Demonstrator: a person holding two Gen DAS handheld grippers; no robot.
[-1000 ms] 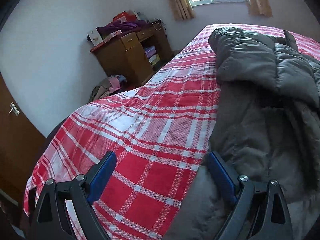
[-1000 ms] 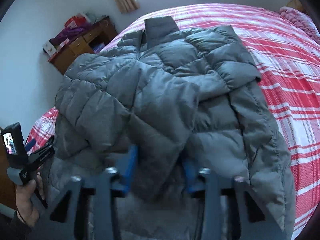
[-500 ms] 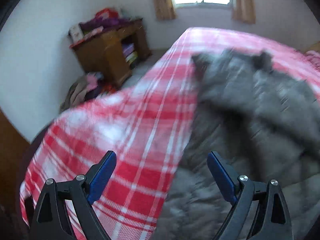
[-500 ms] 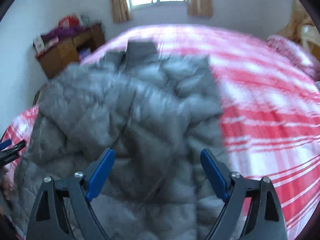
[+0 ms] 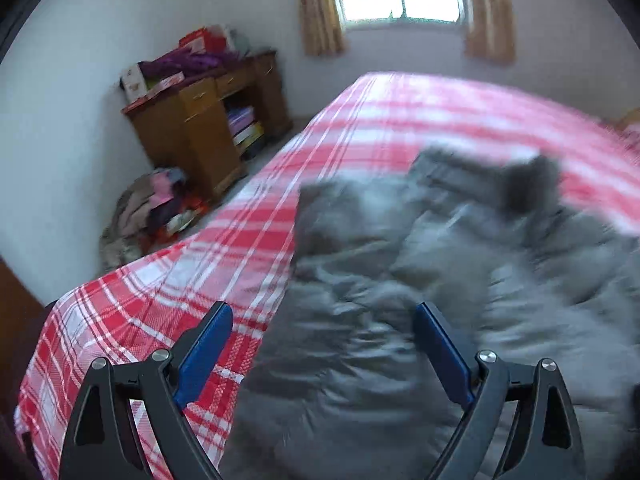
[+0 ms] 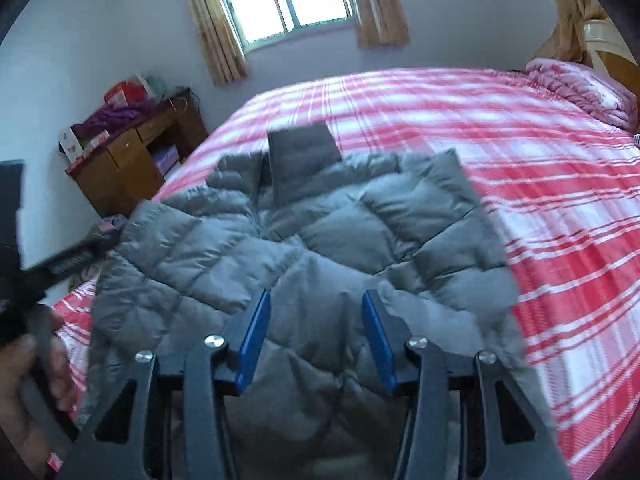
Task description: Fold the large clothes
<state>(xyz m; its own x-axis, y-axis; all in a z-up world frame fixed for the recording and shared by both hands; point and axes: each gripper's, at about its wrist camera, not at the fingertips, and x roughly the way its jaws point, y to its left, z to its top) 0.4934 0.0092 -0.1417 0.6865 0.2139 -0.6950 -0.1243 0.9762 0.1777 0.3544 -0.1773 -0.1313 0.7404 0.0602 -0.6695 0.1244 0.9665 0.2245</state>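
Jacket (image 6: 304,248), puffy, soft and probably slippery, lies beneath both grippers' parted, empty jaws, the right gripper (image 6: 316,336) having just narrowed; its hem nearest them looks easiest to pinch.

Left gripper (image 5: 322,350) jaws spread, blurred grey jacket (image 5: 420,300), plaid bed (image 5: 168,300)

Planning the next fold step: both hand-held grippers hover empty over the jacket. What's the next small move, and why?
Probably lower the right hand-held gripper onto the near hem of the grey puffer jacket and pinch it. Its jaws have just been closing, with nothing gripped. The sleeves already look folded in, and the left hand-held gripper is open over the jacket's left edge, so folding the hem toward the collar seems next.
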